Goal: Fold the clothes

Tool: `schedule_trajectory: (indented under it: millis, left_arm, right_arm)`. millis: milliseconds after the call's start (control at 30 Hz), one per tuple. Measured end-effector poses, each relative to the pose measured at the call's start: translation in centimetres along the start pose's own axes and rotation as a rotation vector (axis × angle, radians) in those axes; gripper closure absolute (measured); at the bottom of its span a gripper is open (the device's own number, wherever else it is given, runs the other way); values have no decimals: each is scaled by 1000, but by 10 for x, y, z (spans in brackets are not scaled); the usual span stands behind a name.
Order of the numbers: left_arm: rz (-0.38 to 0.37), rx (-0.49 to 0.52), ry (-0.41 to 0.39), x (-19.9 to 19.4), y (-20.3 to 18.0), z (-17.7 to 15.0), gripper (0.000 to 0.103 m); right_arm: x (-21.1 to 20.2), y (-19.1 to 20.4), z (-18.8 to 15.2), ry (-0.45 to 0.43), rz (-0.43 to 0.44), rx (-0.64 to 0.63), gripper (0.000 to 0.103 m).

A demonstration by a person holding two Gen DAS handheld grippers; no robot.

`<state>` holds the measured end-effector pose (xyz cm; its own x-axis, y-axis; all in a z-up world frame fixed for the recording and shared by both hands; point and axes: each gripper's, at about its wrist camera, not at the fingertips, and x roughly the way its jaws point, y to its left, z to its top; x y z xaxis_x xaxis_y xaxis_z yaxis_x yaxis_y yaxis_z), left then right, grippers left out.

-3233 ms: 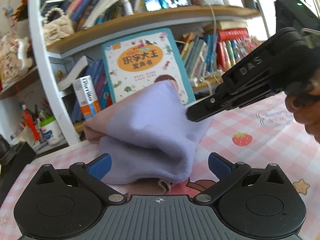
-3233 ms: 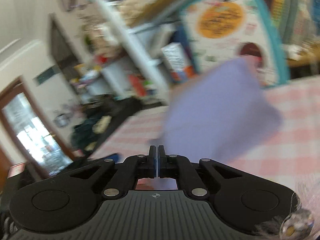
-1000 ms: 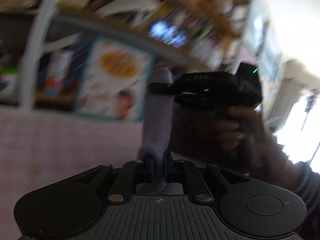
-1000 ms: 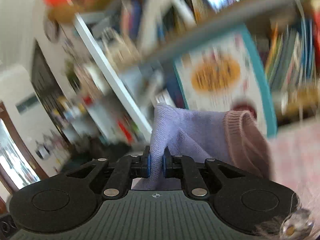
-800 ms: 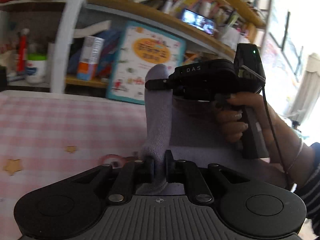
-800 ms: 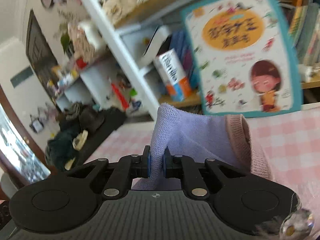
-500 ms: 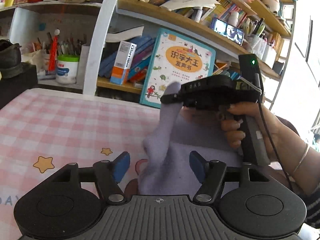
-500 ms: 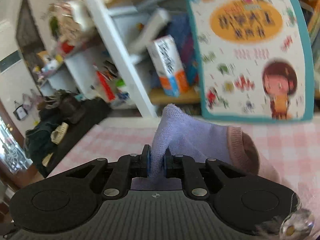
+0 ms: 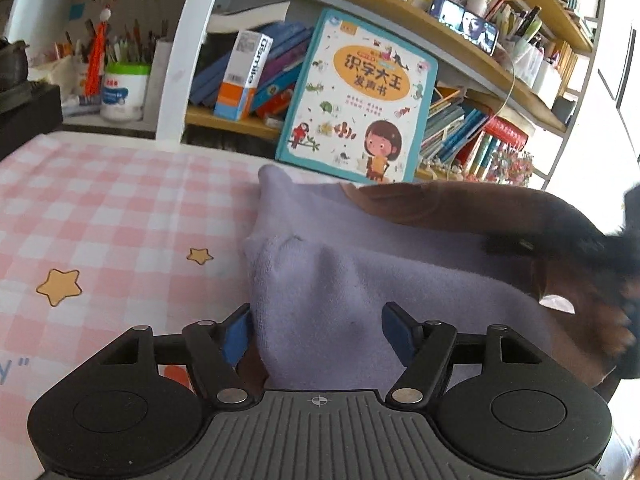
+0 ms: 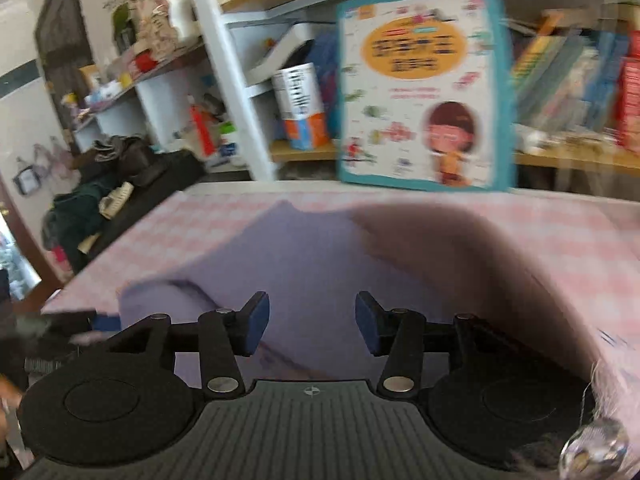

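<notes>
The left gripper (image 9: pixel 318 332) and the right gripper (image 10: pixel 312 322) have both just been opening and stand spread, their blue pads off the soft lilac knit garment with dusty-pink trim (image 9: pixel 360 264) lying between them. It lies folded on the pink-and-white checked tablecloth (image 9: pixel 104 216). Beyond, a teal-edged children's picture book (image 9: pixel 360 96) leans against the wooden bookshelf (image 9: pixel 240 122).
</notes>
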<state>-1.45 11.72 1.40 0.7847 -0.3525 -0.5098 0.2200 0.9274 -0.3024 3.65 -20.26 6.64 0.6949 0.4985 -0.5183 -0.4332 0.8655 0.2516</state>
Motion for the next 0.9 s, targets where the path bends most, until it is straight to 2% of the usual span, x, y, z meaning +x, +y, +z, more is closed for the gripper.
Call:
schedule_trajectory:
  millis: [167,333,467,533,600,667,800,900]
  left_arm:
    - [-8,-32,30,7,5,0,34]
    - [-46,-68,46,7,7,1,36]
    - [-64,-87,56,7,8,2,59]
    - [-71,-97,55,6,10,4,66]
    - [-77,-116,46,4,13,5,79]
    - [-79,-136,31,0,16,6,97]
    - [-73,-160,-1,-11,21,11,97]
    - [-59,-131,-17,-19,18,15,97]
  right_arm:
    - [-38,-11,-34,-40,-165,-6,58]
    - [-69,-11,-54,-99,-291,-26,58]
    - [-88,-23,-54,-155,-398,-37,58]
    - [-93,-33,-51,-163,-452,-33,58]
    - [-90,-44,-48,-157,-498,-39,58]
    - [-83,-58,-46,-145,-537,-35,58]
    - [-60,-96,-43,-89,-606,5,58]
    - [-44,-120,-45,-57,-605,40,58]
